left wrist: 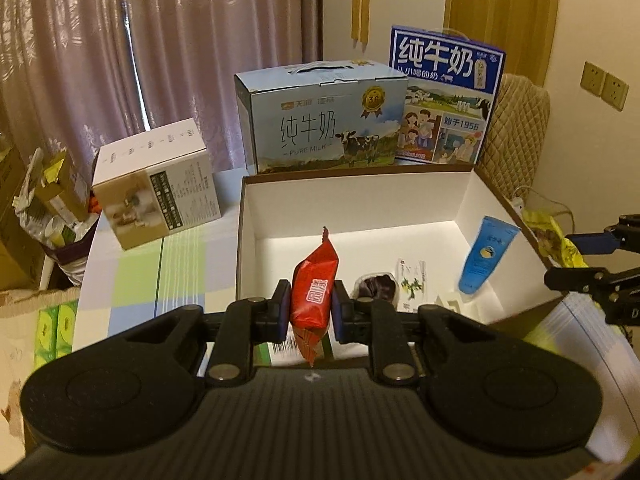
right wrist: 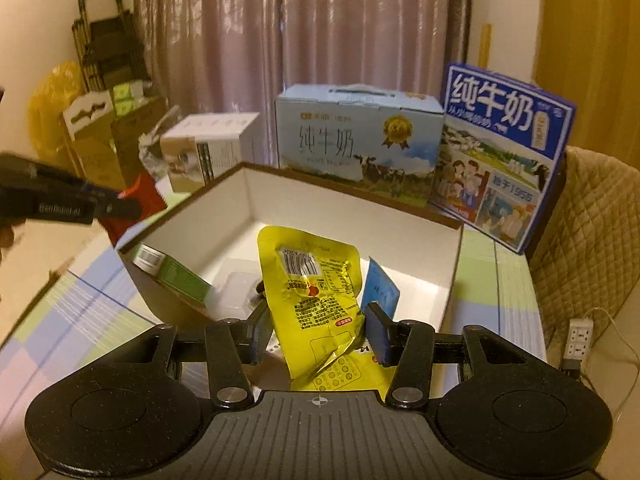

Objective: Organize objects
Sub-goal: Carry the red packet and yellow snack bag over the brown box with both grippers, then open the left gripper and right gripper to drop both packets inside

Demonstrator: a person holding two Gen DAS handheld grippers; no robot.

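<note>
Here the left gripper (left wrist: 310, 310) is clamped on a red snack packet (left wrist: 313, 294), held upright just above the near wall of the open white-lined box (left wrist: 360, 204), while the right gripper (right wrist: 318, 330) pinches a crumpled yellow foil pouch (right wrist: 314, 296) over the same box, its printed barcode side facing the camera. Inside the box the left wrist view shows one blue tube (left wrist: 486, 254) leaning against the right wall, one dark wrapped sweet (left wrist: 374, 286), and one small white sachet with a green leaf print (left wrist: 410, 284); the right wrist view adds one green-and-white carton (right wrist: 176, 274) propped against the left wall and a clear plastic tray (right wrist: 236, 288) on the floor of the box, partly hidden by the pouch. Behind the box stand three cartons on the checked tablecloth (left wrist: 160, 276): one pale blue milk case (left wrist: 324, 120) reading "纯牛奶" and "PURE MILK" with a cow and a gold medal, one dark blue milk case (left wrist: 444, 96) reading "纯牛奶" and "始于1956", and one white carton (left wrist: 156, 184) lying tilted to the left, its small print too fine to read. The two milk cases stand touching side by side directly beyond the far wall. A pink curtain (left wrist: 160, 40) hangs behind, a quilted chair back (left wrist: 516, 120) rises at the right, and a white power strip (right wrist: 578, 340) lies beyond the table's right edge. The far gripper in the right wrist view bears lettering, too blurred to read.
</note>
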